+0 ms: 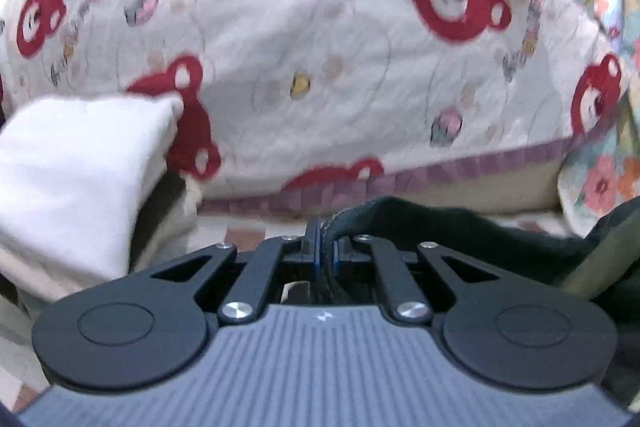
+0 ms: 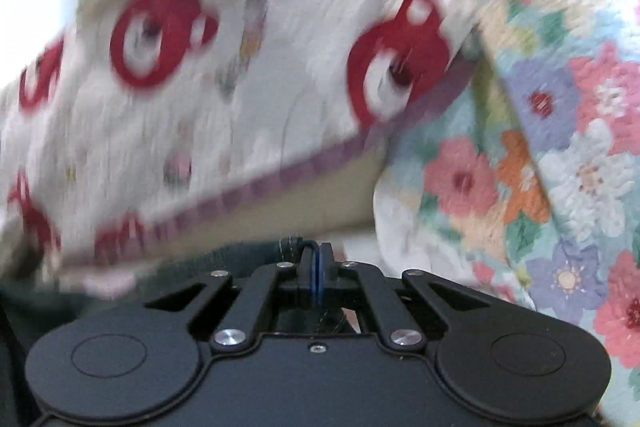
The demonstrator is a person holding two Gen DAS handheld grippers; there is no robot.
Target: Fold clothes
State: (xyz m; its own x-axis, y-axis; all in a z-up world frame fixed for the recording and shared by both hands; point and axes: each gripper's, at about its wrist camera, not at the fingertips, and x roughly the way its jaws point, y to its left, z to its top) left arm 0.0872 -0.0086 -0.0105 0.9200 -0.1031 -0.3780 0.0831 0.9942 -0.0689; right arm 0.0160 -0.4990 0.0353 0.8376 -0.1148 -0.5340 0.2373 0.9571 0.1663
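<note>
My left gripper (image 1: 328, 247) is clenched on a seamed edge of the dark garment (image 1: 460, 239), and my right gripper (image 2: 316, 259) pinches another stitched edge of it, so the cloth hangs between them, likely held for a fold, before the bear-print quilt (image 1: 320, 67).

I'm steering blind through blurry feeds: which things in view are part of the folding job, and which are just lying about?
Part of the job:
- dark garment, gripped at its edges
- left tongs, shut on it
- right tongs, shut on it

Lying about:
- bear-print quilt
- floral quilt
- white folded cloth
</note>
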